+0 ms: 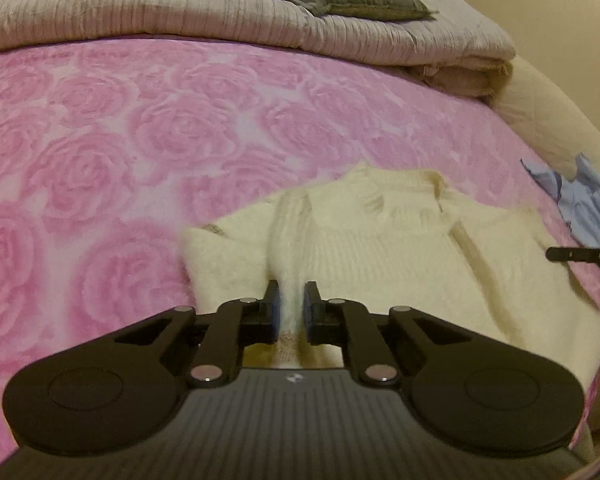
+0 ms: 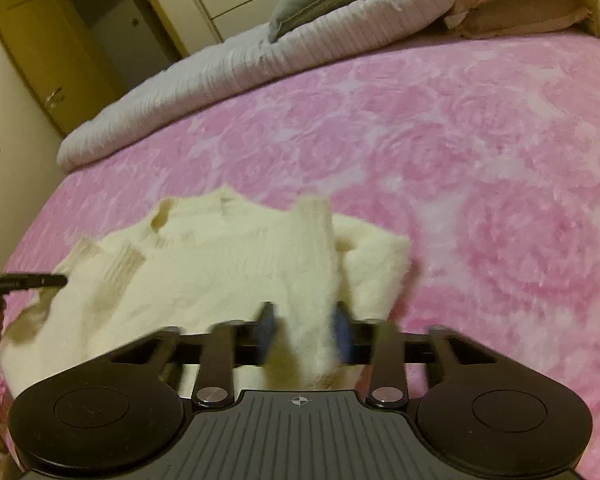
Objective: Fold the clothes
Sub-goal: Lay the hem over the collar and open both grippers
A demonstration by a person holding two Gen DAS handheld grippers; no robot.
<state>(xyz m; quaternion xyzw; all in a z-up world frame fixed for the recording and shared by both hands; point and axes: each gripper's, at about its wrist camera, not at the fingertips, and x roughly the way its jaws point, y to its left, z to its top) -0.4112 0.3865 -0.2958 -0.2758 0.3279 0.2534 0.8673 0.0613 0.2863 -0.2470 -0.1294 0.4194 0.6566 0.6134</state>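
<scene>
Bed (image 1: 100, 140) with pink rose cover; cream sweater (image 1: 400, 256) lies near its edge, sleeves apparently turned in, body not yet folded. Blue garment (image 1: 584, 204) waits beside. Left gripper (image 1: 291, 312) and right gripper (image 2: 302, 330): jaws closed on sweater fabric, though the right view is blurred.

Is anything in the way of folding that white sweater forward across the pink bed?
Nothing visible. Both the left gripper and right gripper already pinch the cream sweater, and the pink bedspread beyond it lies bare.
</scene>
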